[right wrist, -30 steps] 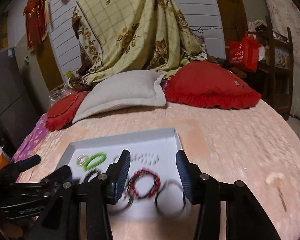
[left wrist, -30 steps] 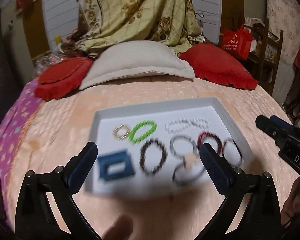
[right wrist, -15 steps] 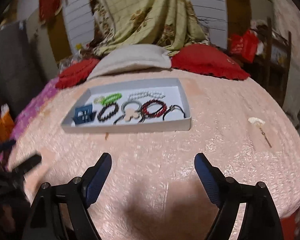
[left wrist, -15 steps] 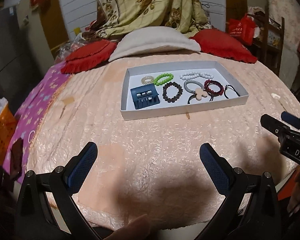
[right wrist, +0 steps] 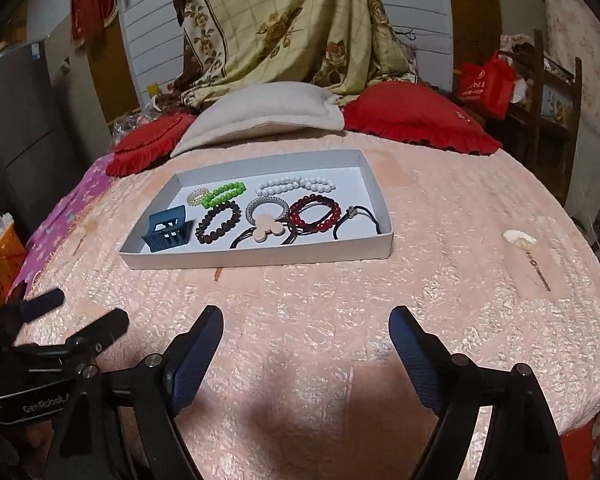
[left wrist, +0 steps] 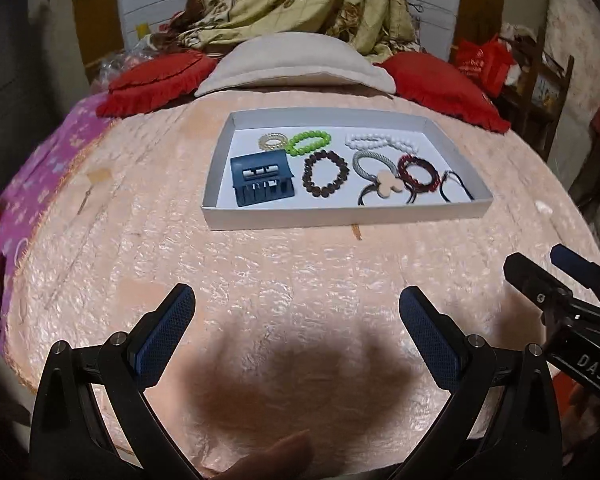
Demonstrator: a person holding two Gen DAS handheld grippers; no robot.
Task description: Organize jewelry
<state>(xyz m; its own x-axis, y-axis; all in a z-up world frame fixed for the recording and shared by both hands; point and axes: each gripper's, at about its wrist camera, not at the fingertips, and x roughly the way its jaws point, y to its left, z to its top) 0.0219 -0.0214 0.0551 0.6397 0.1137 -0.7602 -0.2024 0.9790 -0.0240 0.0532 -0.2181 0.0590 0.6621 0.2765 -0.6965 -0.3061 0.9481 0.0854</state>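
A white tray [left wrist: 340,213] [right wrist: 260,258] sits mid-bed and holds a blue hair claw [left wrist: 261,177] [right wrist: 168,228], a green bead bracelet [left wrist: 310,142] [right wrist: 223,194], a brown bead bracelet [left wrist: 326,173] [right wrist: 218,222], a white bead strand [left wrist: 382,143] [right wrist: 296,186], a red bead bracelet [left wrist: 418,172] [right wrist: 316,208] and black hair ties [left wrist: 456,186] [right wrist: 358,220]. My left gripper [left wrist: 296,336] is open and empty, near the bed's front edge. My right gripper [right wrist: 306,356] is open and empty too, well short of the tray.
The tray rests on a peach bedspread [right wrist: 440,208]. A small shell hairpin [right wrist: 520,240] lies on the bed right of the tray. Red cushions [right wrist: 416,118] and a beige pillow [right wrist: 264,116] lie behind it. A wooden shelf [right wrist: 556,92] stands at right.
Both grippers have pulled back from over the tray toward the bed's front edge. The right gripper's jaws have opened wider. The tray's contents have not moved.
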